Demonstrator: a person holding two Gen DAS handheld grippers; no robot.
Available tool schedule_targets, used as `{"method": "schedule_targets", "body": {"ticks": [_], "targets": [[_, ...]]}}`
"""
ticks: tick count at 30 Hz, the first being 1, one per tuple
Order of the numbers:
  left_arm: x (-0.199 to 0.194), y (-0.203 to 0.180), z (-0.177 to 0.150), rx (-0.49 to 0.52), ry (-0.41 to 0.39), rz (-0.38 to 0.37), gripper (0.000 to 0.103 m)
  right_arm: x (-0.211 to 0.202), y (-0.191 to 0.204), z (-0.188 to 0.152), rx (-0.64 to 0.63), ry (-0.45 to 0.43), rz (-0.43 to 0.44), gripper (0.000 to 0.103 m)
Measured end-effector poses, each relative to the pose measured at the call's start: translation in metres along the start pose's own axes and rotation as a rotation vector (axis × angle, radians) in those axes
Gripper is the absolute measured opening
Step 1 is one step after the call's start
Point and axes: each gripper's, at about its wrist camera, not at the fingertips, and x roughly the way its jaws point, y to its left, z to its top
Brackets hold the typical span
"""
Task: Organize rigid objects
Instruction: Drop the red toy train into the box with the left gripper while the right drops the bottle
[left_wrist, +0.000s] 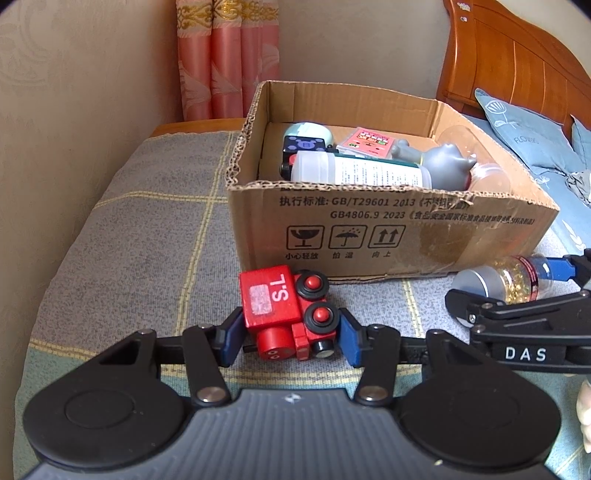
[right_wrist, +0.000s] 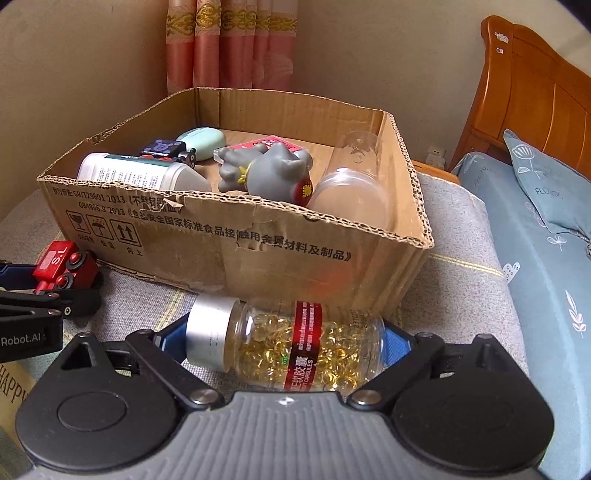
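Observation:
A red toy train (left_wrist: 286, 314) lies on the grey plaid cover in front of the cardboard box (left_wrist: 388, 236). My left gripper (left_wrist: 290, 338) is shut on the train, its blue pads touching both sides. The train also shows in the right wrist view (right_wrist: 62, 267). A clear bottle of golden capsules (right_wrist: 284, 343) with a silver cap lies on its side before the box (right_wrist: 258, 247). My right gripper (right_wrist: 286, 339) is shut on the bottle, end to end. The bottle also shows in the left wrist view (left_wrist: 502, 278).
The box holds a white bottle (left_wrist: 358, 171), a grey figurine (left_wrist: 443, 162), a pink packet (left_wrist: 365, 142), a clear plastic bottle (right_wrist: 351, 184) and a mint case (right_wrist: 203, 142). A blue pillow (left_wrist: 528, 129) and a wooden headboard (left_wrist: 517, 55) are to the right. A curtain (left_wrist: 225, 62) hangs behind.

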Motion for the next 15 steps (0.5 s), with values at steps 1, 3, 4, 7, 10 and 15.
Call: {"method": "schedule_targets", "body": {"ticks": [1, 3, 4, 7, 10, 15], "targets": [[0.0, 0.0, 0.001, 0.003, 0.004, -0.005, 0.048, -0.001, 0.001, 0.0, -0.006, 0.006, 0.006, 0.098], [-0.001, 0.001, 0.003, 0.018, 0.013, -0.01, 0.048, -0.002, 0.002, -0.001, -0.024, 0.015, 0.021, 0.098], [-0.002, 0.0, 0.004, 0.035, 0.016, -0.012, 0.048, -0.004, 0.003, -0.001, -0.036, 0.021, 0.028, 0.098], [-0.006, -0.003, 0.004, 0.097, 0.023, -0.021, 0.048, -0.011, 0.006, -0.001, -0.084, 0.025, 0.043, 0.098], [-0.012, -0.004, 0.005, 0.134, 0.031, -0.034, 0.048, -0.023, 0.007, -0.001, -0.135, 0.021, 0.061, 0.098], [-0.033, -0.004, 0.011, 0.173, 0.022, -0.078, 0.048, -0.049, 0.004, 0.006, -0.187, -0.004, 0.112, 0.098]]}}
